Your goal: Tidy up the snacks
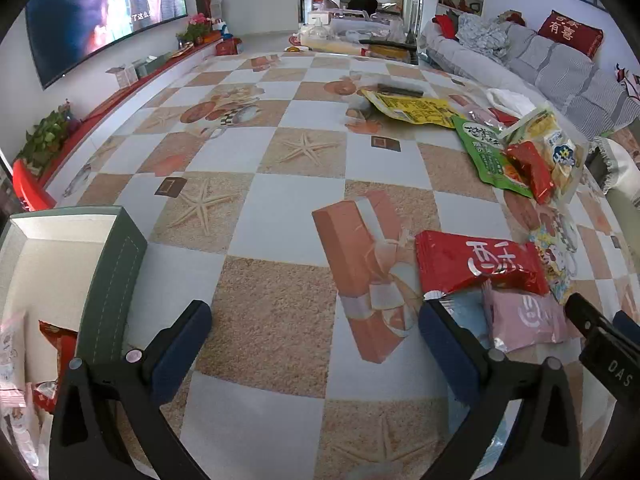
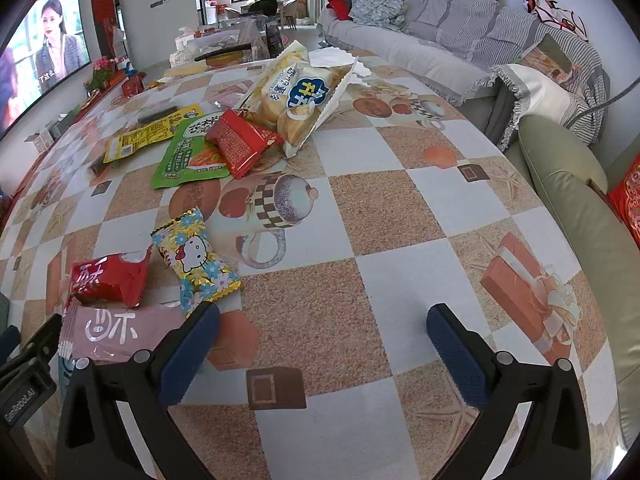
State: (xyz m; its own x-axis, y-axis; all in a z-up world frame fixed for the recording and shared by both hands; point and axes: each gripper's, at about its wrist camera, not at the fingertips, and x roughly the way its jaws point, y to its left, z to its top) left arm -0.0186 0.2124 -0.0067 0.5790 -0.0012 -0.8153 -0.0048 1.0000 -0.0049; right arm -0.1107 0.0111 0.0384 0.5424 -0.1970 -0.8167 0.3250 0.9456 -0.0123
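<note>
mostly crinkly foil packets: red packet, pink packet, floral cat packet

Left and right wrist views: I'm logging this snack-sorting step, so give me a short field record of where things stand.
surface: table with a checkered cloth
box: open grey-green box at the left, some packets already inside
nearest loose snacks: red packet lying on a pink packet, cartoon-cat packet beside them
farther pile: green bag, yellow bag, small red packet, bread bag
left gripper: open, nothing between the jaws
right gripper: open, nothing between the jaws
</note>
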